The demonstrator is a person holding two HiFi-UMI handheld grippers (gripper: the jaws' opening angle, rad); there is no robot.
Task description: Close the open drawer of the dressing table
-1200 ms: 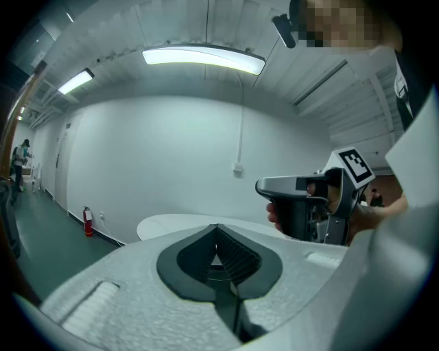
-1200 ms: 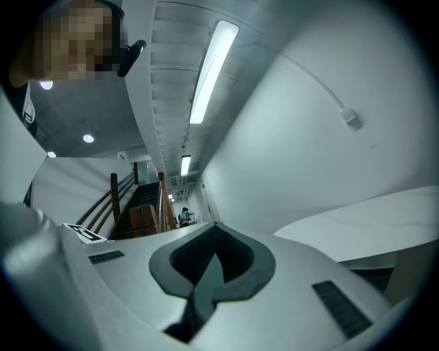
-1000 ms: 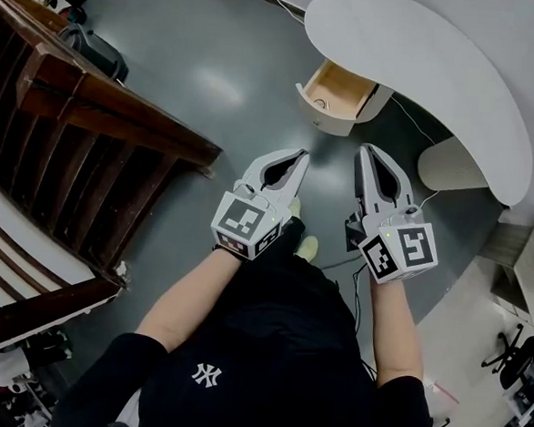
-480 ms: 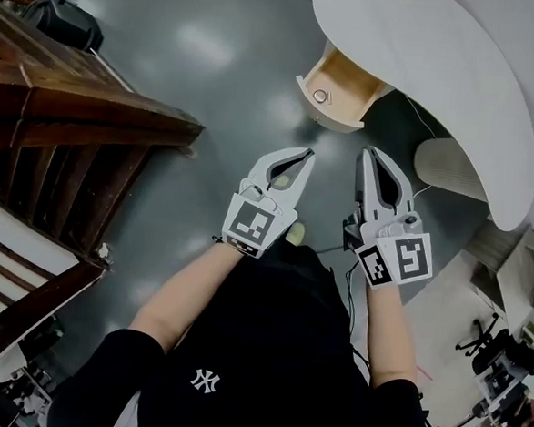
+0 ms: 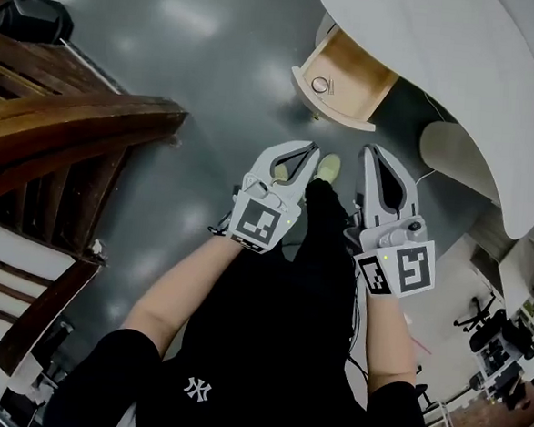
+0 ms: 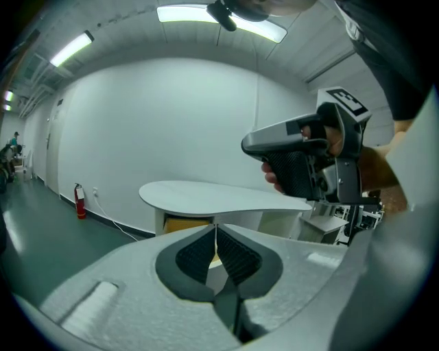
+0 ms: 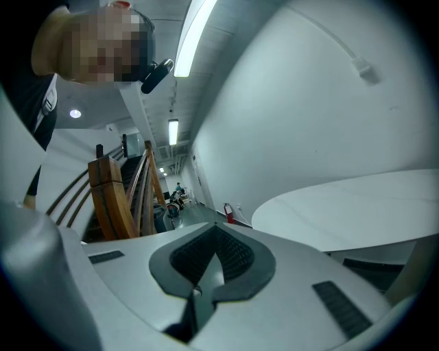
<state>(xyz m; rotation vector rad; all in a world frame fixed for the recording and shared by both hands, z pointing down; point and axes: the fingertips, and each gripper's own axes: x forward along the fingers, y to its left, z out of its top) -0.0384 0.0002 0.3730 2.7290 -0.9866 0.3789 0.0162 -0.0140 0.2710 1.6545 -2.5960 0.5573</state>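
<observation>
**Approach stage; drawer not yet reached.** The drawer [image 5: 348, 69] stands pulled out from under the left end of the white desk [image 5: 460, 66]. Its wooden inside shows, and its front panel with a round knob [image 5: 320, 84] faces the person. The left gripper [image 5: 306, 151] and right gripper [image 5: 372, 152] hover side by side above the floor [image 5: 213, 76], short of the drawer and touching nothing. Each has its jaws drawn together at the tips, with nothing between them. The next move, as judged, is to bring one gripper to the front panel near the knob. It should then push squarely toward the desk, so the drawer slides in without skewing.
</observation>
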